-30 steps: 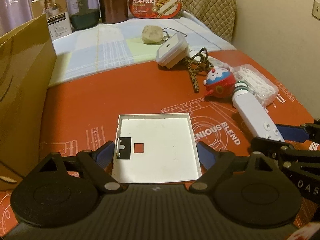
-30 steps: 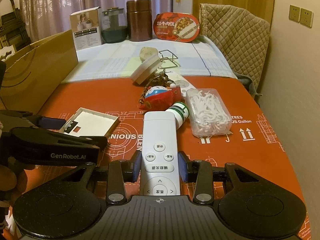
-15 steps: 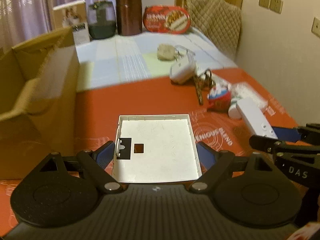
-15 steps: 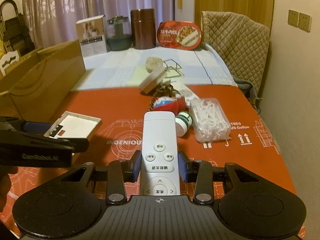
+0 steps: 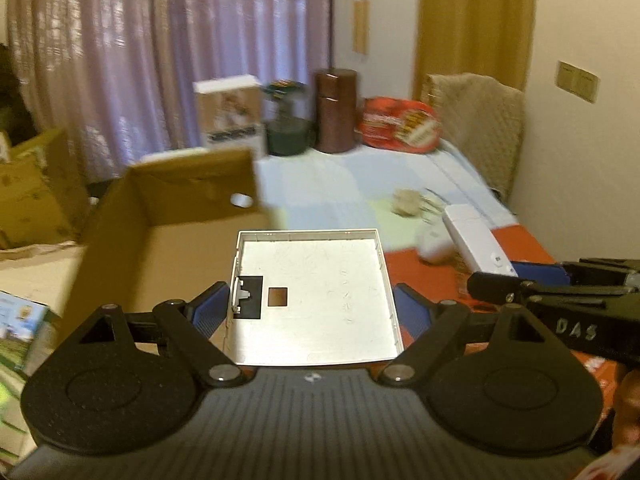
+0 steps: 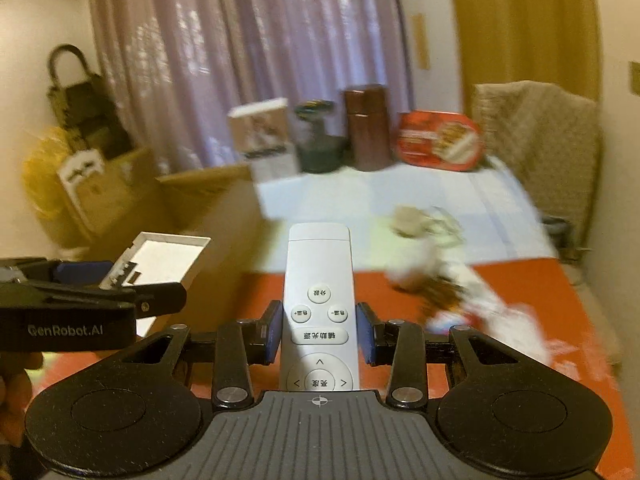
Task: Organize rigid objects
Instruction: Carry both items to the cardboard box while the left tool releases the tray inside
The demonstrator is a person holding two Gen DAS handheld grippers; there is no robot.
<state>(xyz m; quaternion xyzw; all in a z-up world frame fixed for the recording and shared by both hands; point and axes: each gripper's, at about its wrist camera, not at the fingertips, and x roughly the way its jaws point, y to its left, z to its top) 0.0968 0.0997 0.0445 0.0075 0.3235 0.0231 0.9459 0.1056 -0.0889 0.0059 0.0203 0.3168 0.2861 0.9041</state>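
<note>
My left gripper is shut on a flat white square plastic tray and holds it in the air near the edge of an open cardboard box. The tray also shows in the right wrist view. My right gripper is shut on a white remote control, lifted above the red table mat. The remote also shows at the right of the left wrist view, held level with the tray.
Blurred small items lie on the red mat. A white carton, a dark jar, a brown canister and a red food pack stand at the back. A quilted chair back is at the right.
Both grippers have risen off the table with the tray and the remote. They have moved left toward the cardboard box, whose inside now shows.
</note>
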